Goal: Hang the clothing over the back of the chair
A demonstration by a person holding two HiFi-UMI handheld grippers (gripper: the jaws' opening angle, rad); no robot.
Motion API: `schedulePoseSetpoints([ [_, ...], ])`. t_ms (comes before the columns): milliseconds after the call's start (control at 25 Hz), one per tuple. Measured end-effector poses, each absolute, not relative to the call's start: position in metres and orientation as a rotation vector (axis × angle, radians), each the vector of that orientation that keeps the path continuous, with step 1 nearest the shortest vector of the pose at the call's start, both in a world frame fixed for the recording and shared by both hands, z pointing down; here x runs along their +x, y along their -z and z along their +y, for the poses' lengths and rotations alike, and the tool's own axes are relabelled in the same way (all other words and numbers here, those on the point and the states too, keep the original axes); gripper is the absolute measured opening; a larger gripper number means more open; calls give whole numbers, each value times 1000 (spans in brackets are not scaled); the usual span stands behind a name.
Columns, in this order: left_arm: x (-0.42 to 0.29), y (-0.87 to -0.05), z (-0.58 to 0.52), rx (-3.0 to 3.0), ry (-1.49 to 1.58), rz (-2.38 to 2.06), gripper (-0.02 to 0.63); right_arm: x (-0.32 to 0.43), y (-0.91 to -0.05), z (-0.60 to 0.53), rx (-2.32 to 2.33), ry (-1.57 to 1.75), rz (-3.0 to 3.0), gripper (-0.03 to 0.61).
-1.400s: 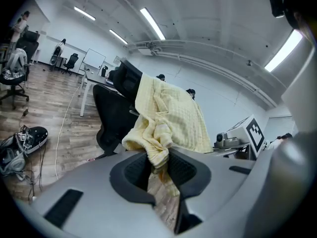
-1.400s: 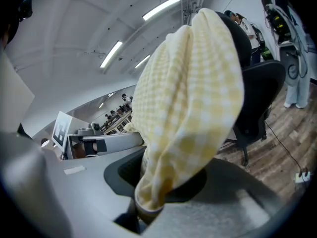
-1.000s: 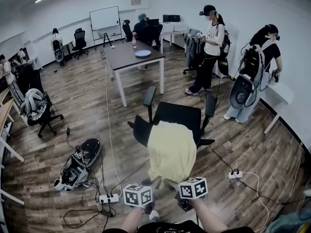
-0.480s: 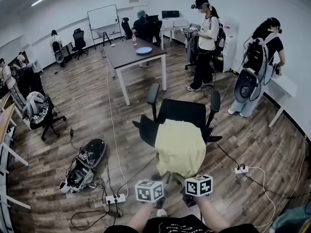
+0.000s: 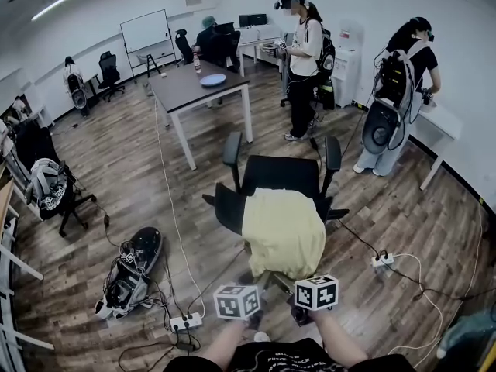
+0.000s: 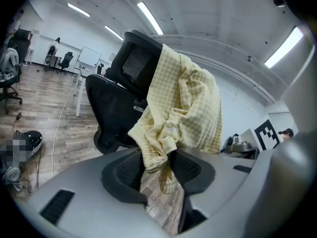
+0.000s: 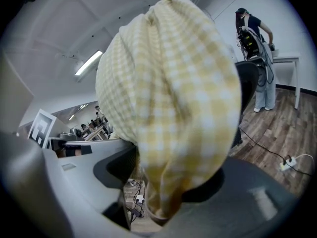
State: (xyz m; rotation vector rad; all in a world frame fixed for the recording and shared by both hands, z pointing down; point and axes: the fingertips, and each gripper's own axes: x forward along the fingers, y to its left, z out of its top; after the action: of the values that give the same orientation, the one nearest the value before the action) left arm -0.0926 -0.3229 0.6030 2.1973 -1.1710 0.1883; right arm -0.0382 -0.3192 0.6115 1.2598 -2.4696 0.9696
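Releasing at both hands: jaws of left gripper (image 6: pixel 159 175) and right gripper (image 7: pixel 148 197) have just been opening and are standing part-way apart, hem hanging loose between them. Yellow checked garment (image 5: pixel 284 231) is draping over the chair (image 5: pixel 280 175) back at twelve o'clock; hanging is looking essentially done.

1. One yellow checked garment (image 5: pixel 283 231) here, draped on one black chair (image 5: pixel 279 175).
2. Two power strips down on the floor: left strip (image 5: pixel 186 322), right strip (image 5: pixel 381 260).
3. Two people standing at right: middle person (image 5: pixel 302 53), corner person (image 5: pixel 422 53).
4. One whiteboard (image 5: pixel 146 29), and one blue plate (image 5: pixel 213 80).
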Motion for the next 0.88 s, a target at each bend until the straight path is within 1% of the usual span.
schedulePoseSetpoints([
  [160,-95,-602,-320,2204,-165,-1180,154,-30,-606,-317,1300,-950,-2477,321],
  [200,-96,-602,-320,2198,-168,-1190,172,-28,-604,-317,1308,-947,-2484,341],
  [280,-99,-603,-318,2185,-180,-1211,237,-24,-599,-316,1327,-941,-2490,371],
  [360,-101,-603,-314,2176,-183,-1223,259,-19,-598,-312,1343,-933,-2481,403],
  [440,-101,-602,-309,2164,-170,-1231,262,-14,-601,-306,1354,-941,-2460,428],
  [520,-99,-600,-305,2149,-145,-1235,262,-7,-607,-298,1360,-973,-2436,439],
  [640,-92,-593,-297,2141,-103,-1237,262,3,-615,-285,1349,-1023,-2409,439],
  [880,-87,-587,-270,2117,-65,-1318,262,17,-614,-260,1319,-1022,-2409,439],
])
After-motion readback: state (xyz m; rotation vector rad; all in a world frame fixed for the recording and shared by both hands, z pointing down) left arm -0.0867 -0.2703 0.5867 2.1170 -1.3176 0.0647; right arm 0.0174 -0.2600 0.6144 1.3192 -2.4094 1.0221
